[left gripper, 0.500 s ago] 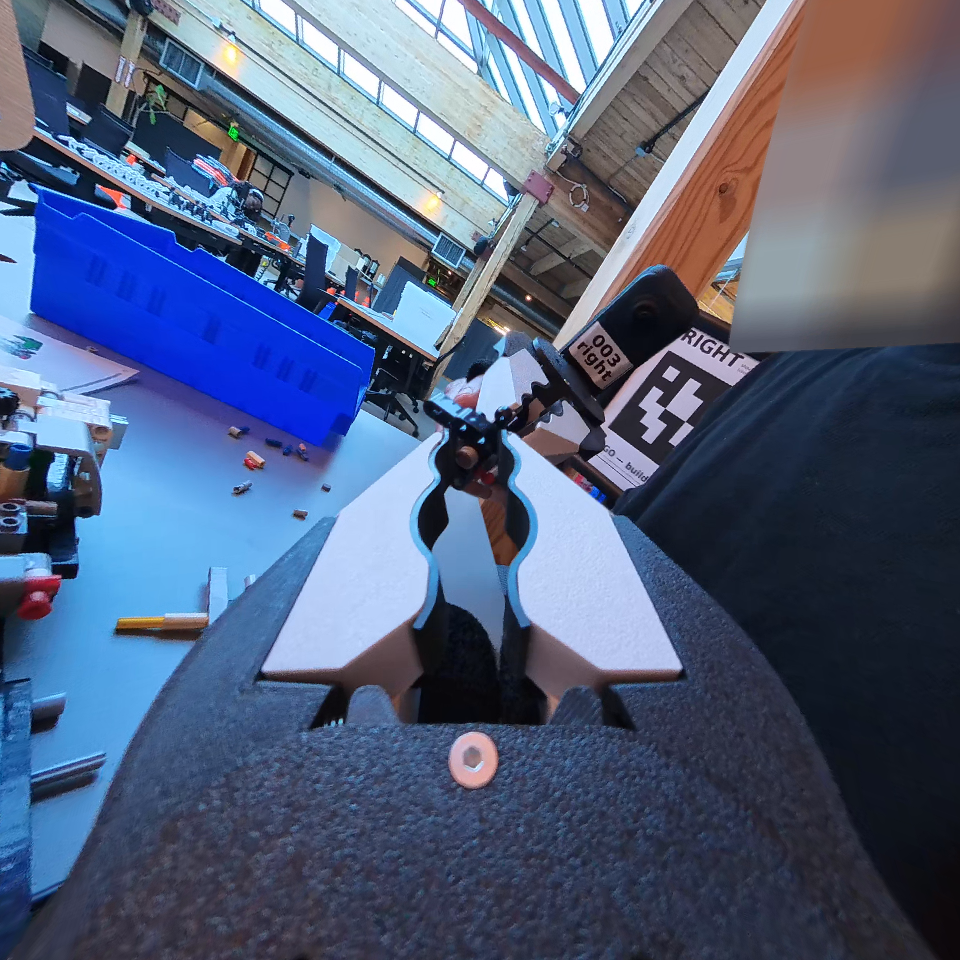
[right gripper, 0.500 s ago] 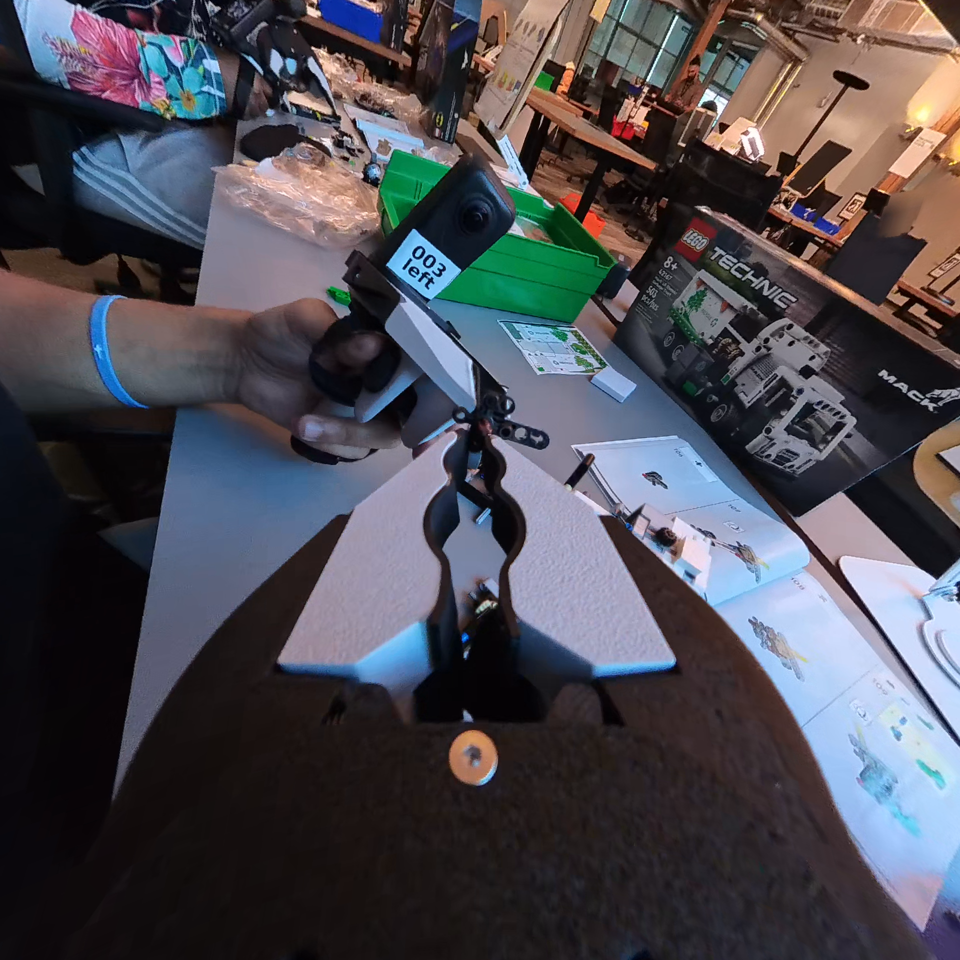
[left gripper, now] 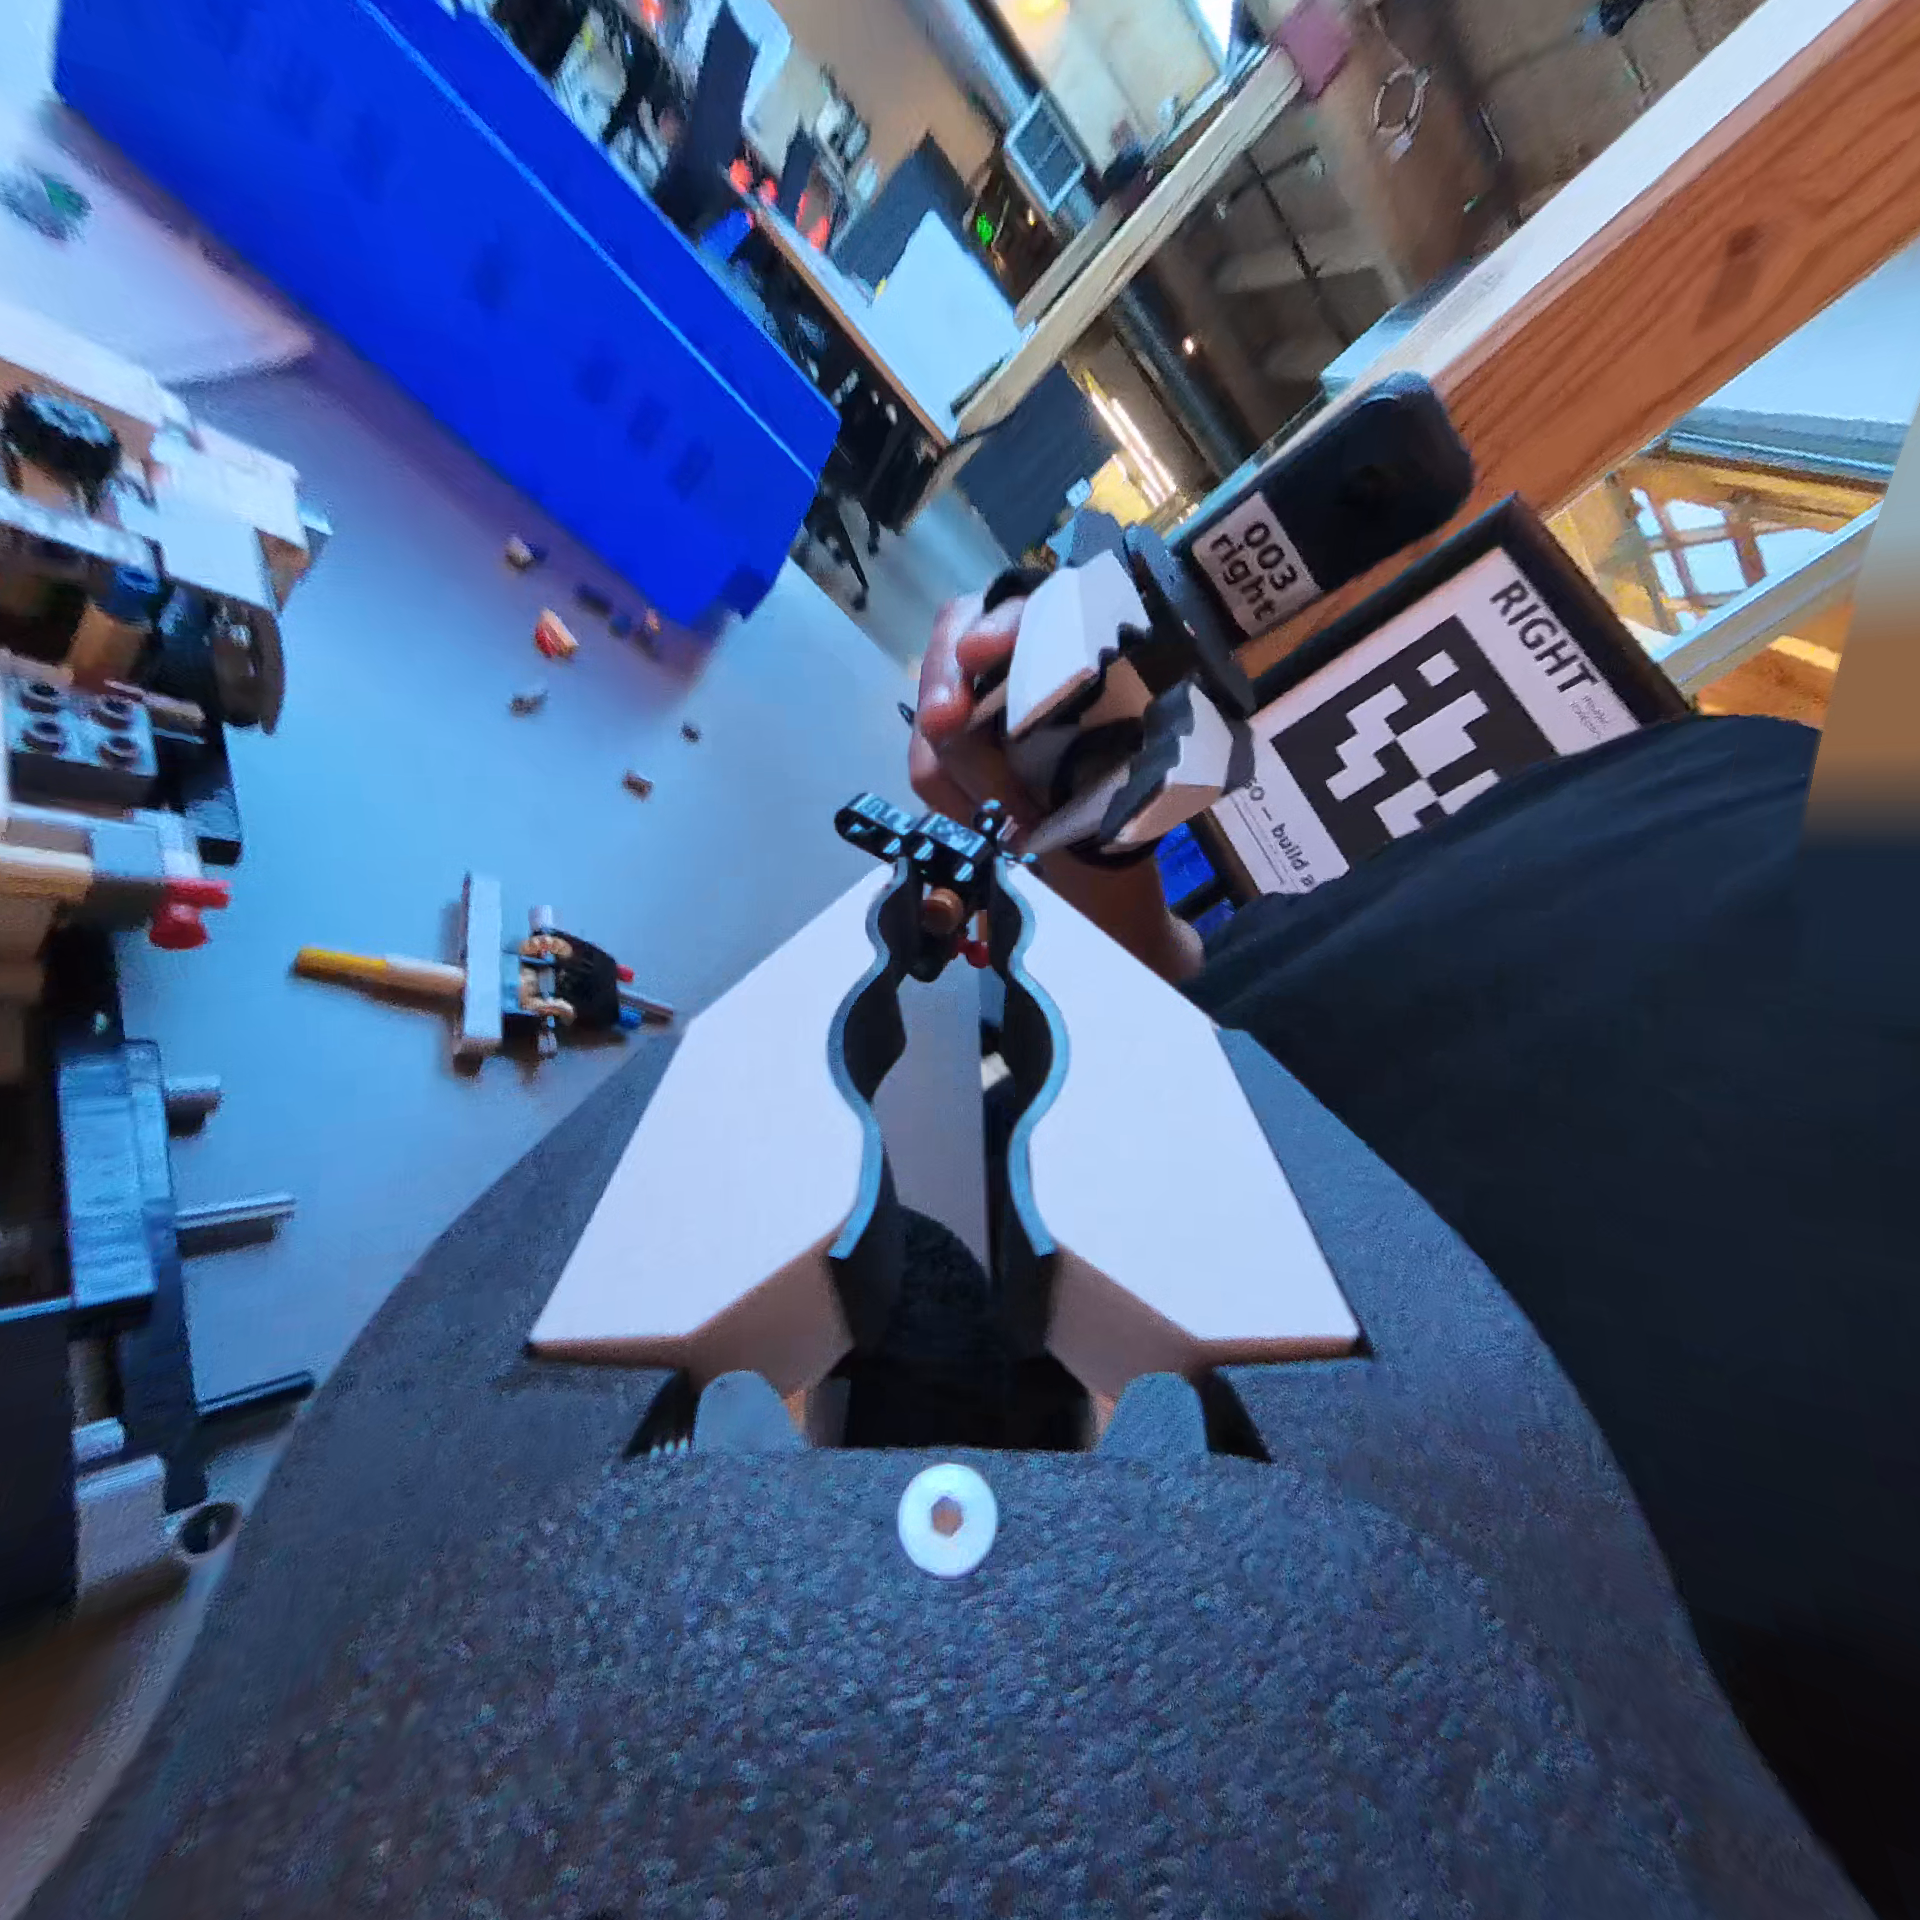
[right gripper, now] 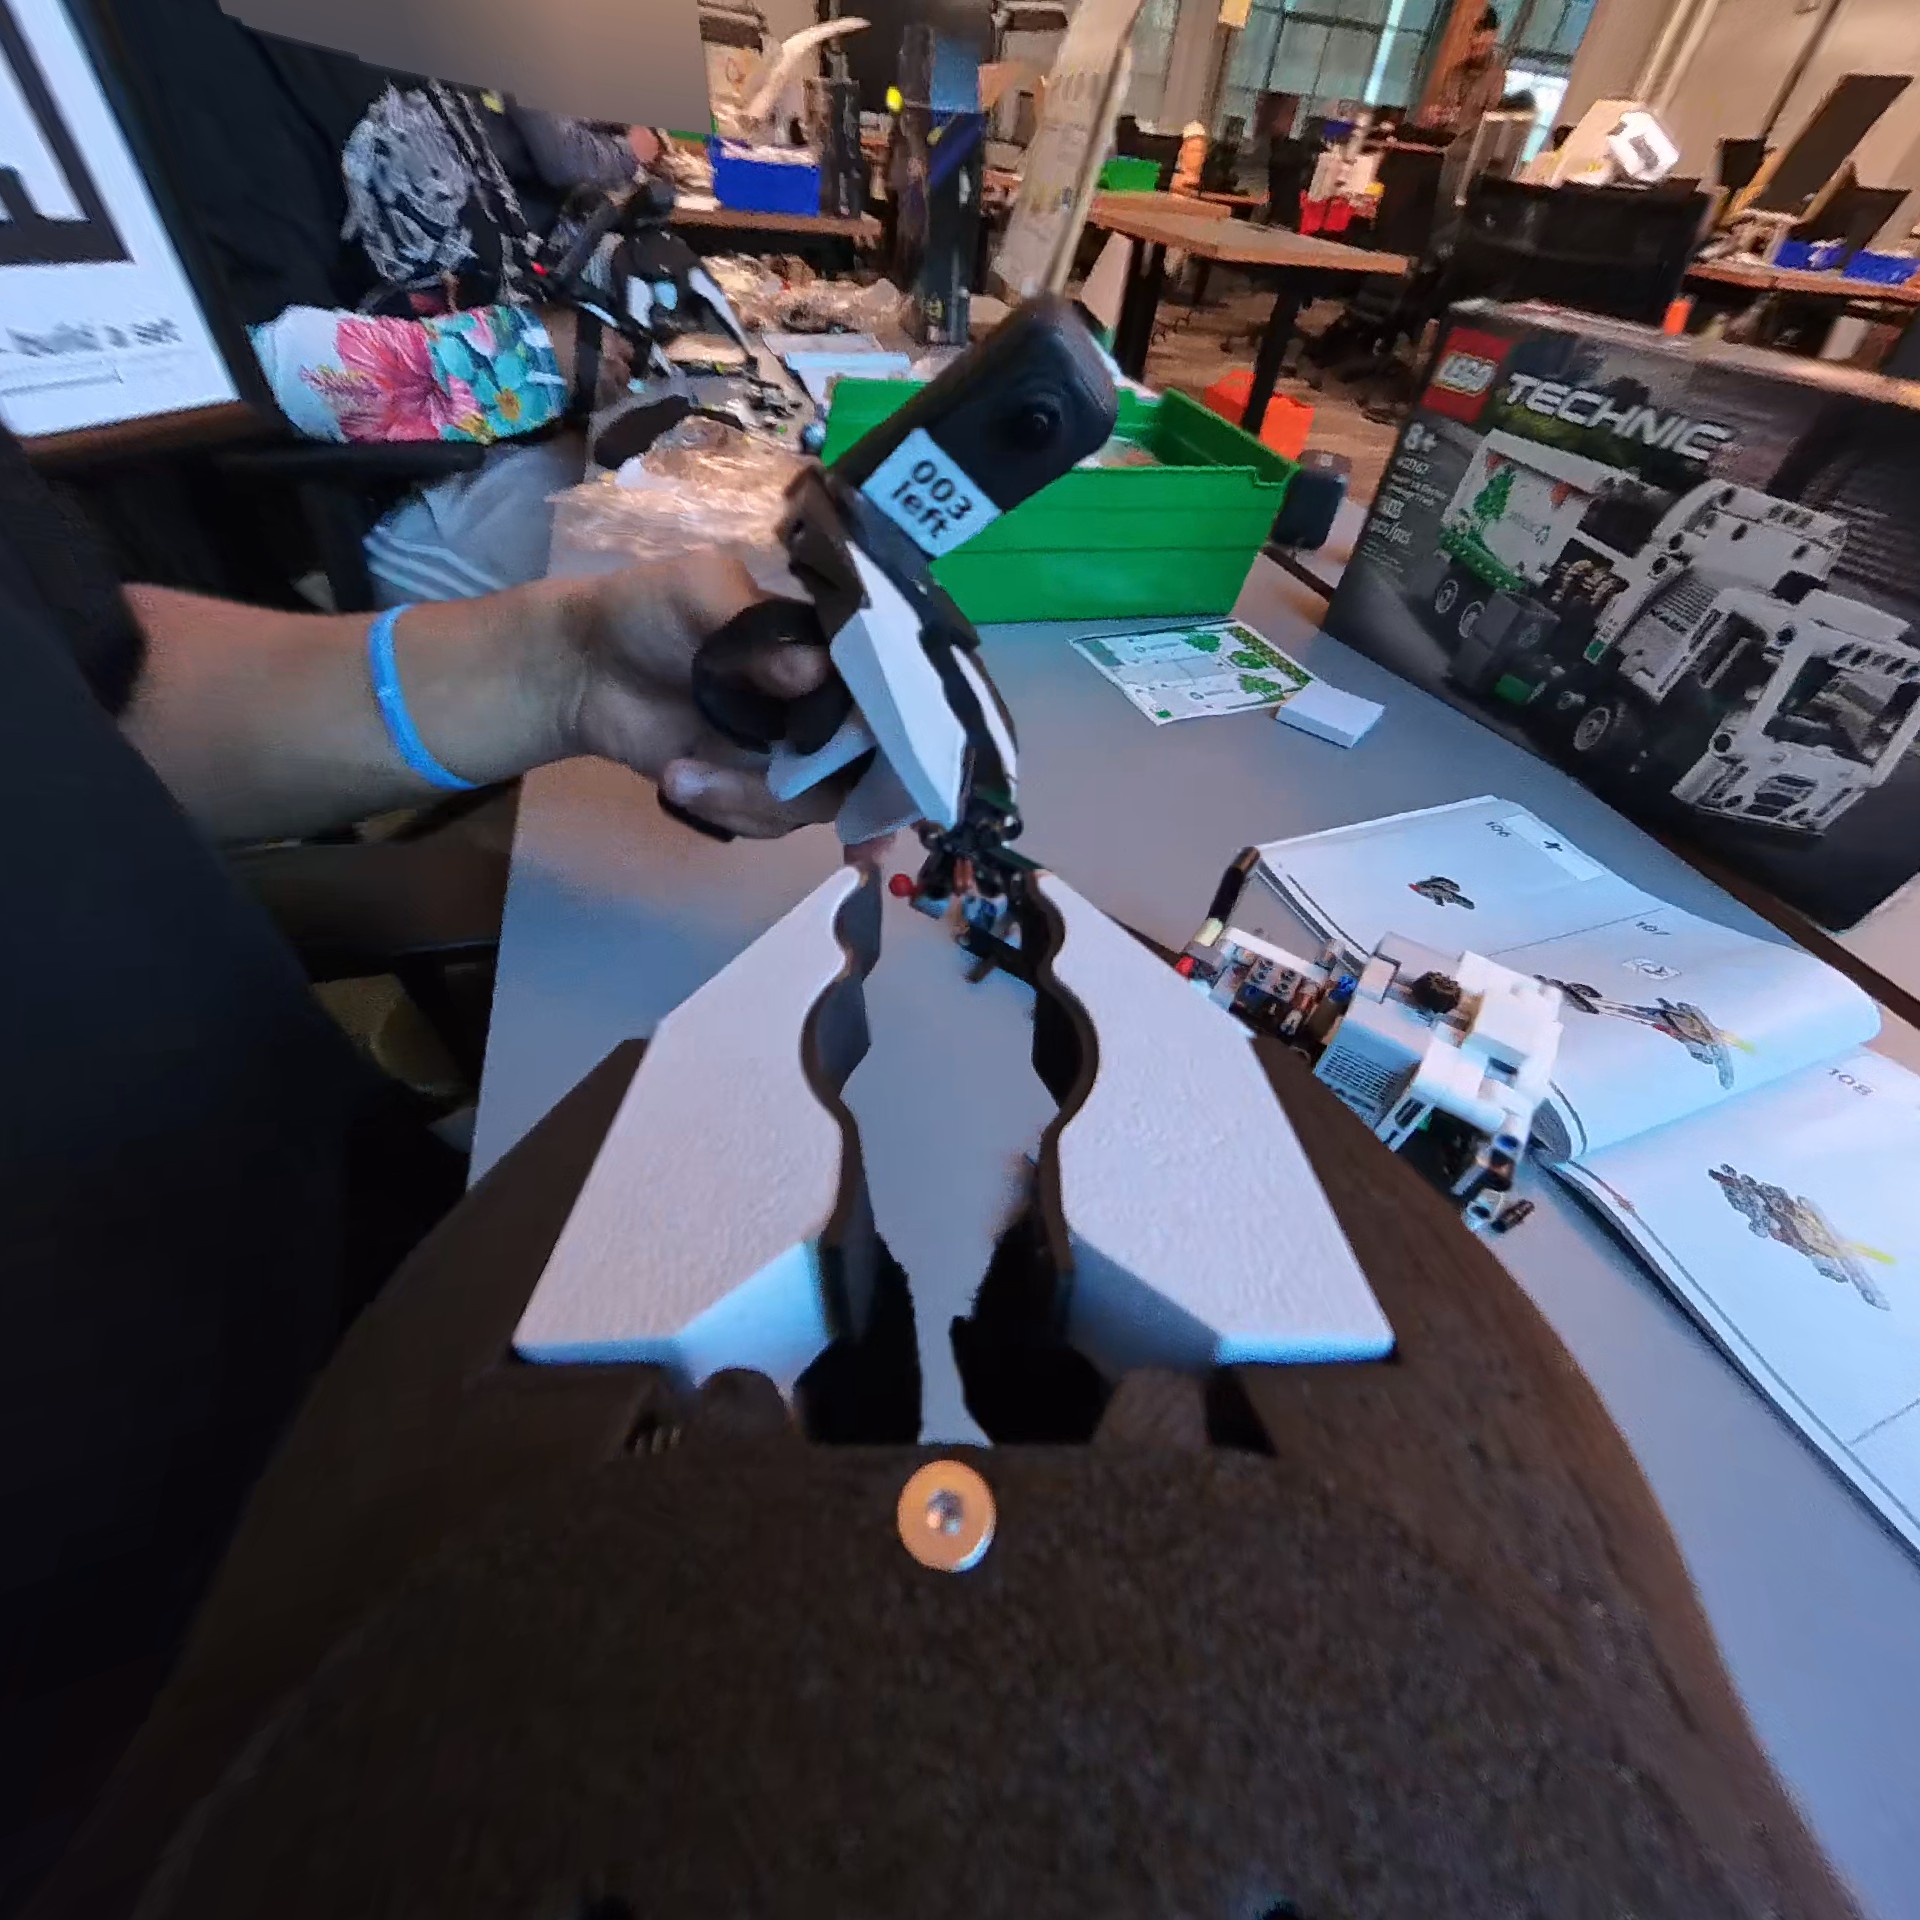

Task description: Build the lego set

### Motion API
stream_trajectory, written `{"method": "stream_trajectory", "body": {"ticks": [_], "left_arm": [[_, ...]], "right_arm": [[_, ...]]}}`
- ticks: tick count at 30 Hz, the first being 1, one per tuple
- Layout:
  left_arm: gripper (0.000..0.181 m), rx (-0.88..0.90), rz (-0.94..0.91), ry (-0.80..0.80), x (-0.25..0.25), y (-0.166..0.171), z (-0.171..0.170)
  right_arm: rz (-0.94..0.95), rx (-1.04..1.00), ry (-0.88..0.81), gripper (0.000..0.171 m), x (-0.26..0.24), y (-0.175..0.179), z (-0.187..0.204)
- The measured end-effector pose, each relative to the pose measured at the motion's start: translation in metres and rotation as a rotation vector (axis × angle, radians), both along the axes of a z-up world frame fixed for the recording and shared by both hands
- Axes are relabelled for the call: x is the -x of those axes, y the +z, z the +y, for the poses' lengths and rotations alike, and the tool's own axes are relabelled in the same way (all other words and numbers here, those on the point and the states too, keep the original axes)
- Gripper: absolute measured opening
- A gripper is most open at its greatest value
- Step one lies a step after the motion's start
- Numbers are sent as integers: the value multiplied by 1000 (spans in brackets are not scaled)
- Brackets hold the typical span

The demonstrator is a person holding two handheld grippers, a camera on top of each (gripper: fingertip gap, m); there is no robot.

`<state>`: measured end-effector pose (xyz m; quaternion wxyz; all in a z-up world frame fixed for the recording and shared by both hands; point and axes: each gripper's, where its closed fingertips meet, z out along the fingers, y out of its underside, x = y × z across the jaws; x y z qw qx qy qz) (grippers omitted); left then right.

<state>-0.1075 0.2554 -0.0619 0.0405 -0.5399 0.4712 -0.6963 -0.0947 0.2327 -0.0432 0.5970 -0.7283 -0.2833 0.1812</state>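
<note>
A small black Lego Technic assembly with a tan pin and a red pin is clamped in the tips of my left gripper, held in the air above the grey table. In the right wrist view the same assembly hangs from the left gripper. My right gripper has its jaws apart around the assembly, which sits close to its right finger. In the left wrist view the right gripper points its tips at the assembly from behind.
A partly built white truck stands on the open instruction booklet; it also shows in the left wrist view. Blue bin, green bin and set box stand further back. Loose pieces lie on the table. Spacing between my two grippers at the tips: around 4 cm. From either gripper's tips it is about 15 cm to the partly built white truck.
My right gripper's jaws have widened from their tight grip on the assembly. Both grippers have tilted and moved lower over the table; the left keeps its hold.
</note>
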Motion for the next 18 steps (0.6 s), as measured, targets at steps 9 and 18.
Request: {"method": "stream_trajectory", "body": {"ticks": [9,18], "left_arm": [[10,218,224,-283,4,6,-22],[9,235,262,-332,-4,1,-32]], "right_arm": [[-281,-64,31,22,3,-23,-2],[-367,-137,-46,8,2,-35,3]]}}
